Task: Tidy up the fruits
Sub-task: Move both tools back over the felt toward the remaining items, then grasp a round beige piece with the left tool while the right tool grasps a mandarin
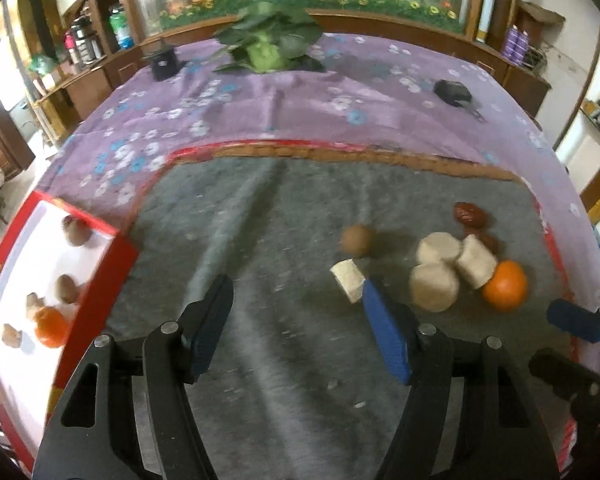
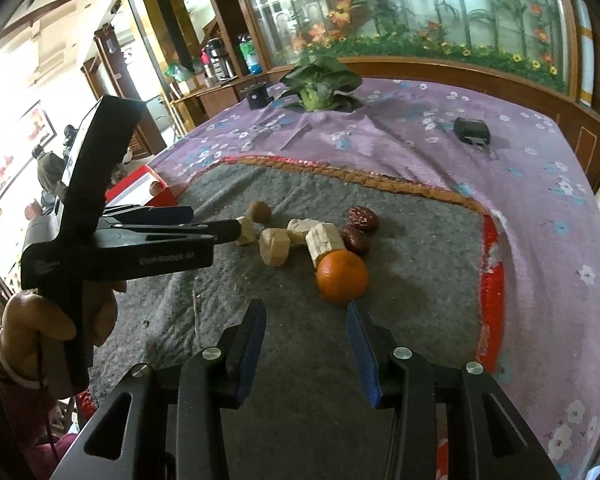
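Observation:
On the grey mat lie a brown round fruit, several pale chunks, red dates and an orange. My left gripper is open above the mat with nothing between its fingers; its right fingertip is beside a small pale chunk. A red box at the left holds an orange and brown fruits. In the right wrist view my right gripper is open and empty, just short of the orange. The left gripper reaches in from the left.
A purple floral cloth covers the table beyond the mat's red and orange border. A leafy green vegetable, a dark jar and a small black object sit at the far side. A person's hand holds the left gripper.

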A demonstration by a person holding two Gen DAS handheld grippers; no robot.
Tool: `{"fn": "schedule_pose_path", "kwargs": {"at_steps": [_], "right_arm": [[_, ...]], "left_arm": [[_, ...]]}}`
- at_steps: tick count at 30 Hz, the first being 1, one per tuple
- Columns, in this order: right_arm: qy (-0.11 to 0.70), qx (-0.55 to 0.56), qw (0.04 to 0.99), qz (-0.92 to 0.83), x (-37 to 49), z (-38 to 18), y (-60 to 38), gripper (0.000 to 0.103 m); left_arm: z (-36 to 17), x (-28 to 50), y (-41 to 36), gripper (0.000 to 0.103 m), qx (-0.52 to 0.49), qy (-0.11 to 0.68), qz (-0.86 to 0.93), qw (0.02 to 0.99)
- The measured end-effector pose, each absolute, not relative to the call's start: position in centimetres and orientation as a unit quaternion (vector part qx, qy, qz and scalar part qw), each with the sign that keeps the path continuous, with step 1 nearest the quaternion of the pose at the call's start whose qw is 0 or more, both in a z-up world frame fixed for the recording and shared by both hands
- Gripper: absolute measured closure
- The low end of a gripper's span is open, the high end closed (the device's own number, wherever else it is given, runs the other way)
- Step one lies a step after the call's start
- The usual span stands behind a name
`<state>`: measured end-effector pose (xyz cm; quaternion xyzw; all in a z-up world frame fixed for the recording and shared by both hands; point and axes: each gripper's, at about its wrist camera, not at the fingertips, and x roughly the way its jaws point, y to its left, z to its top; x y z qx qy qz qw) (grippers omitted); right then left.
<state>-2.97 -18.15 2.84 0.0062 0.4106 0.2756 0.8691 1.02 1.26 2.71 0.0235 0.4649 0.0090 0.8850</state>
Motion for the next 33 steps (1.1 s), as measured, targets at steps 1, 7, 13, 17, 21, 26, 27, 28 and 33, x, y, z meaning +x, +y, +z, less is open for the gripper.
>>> {"fn": "schedule_pose_path", "kwargs": {"at_steps": [1,7,13,17,21,26,27,28,33], "right_arm": [[0.410,0.006,0.868,0.281,-3.0,2.9,-18.0,0.062],[0.405,-0.003,0.866,0.293,-2.9,3.0,-18.0,0.062],[0.418,-0.006,0.863,0.282,-2.5,2.0,-18.5,0.061],[0.420,-0.001,0.864,0.278,-2.3,1.8,-18.9,0.061],[0.416,0.006,0.866,0.277,-1.9,1.8,-19.2,0.061],[0.417,0.001,0.868,0.271,-1.5,1.7,-18.7,0.061],[0.418,-0.003,0.868,0.269,-1.3,1.6,-18.5,0.061],[0.418,-0.007,0.868,0.268,-1.1,1.6,-18.3,0.061],[0.418,-0.012,0.871,0.259,0.3,1.4,-17.5,0.058]], "left_arm": [[2.8,0.7,2.1,0.035,0.025,0.466,0.024,0.884],[3.3,-1.1,4.6,0.035,-0.012,0.461,0.030,0.887],[2.5,-0.4,1.1,0.035,0.018,0.469,-0.033,0.882],[1.6,0.8,-0.1,0.035,0.039,0.482,-0.047,0.874],[1.1,2.0,0.6,0.036,0.026,0.486,-0.059,0.872],[1.0,2.2,1.1,0.070,0.026,0.475,-0.068,0.877],[1.0,2.2,1.2,0.072,0.023,0.475,-0.076,0.876],[1.1,2.1,1.1,0.078,0.025,0.473,-0.078,0.877],[1.1,2.1,1.2,0.078,0.027,0.470,-0.086,0.878]]}}
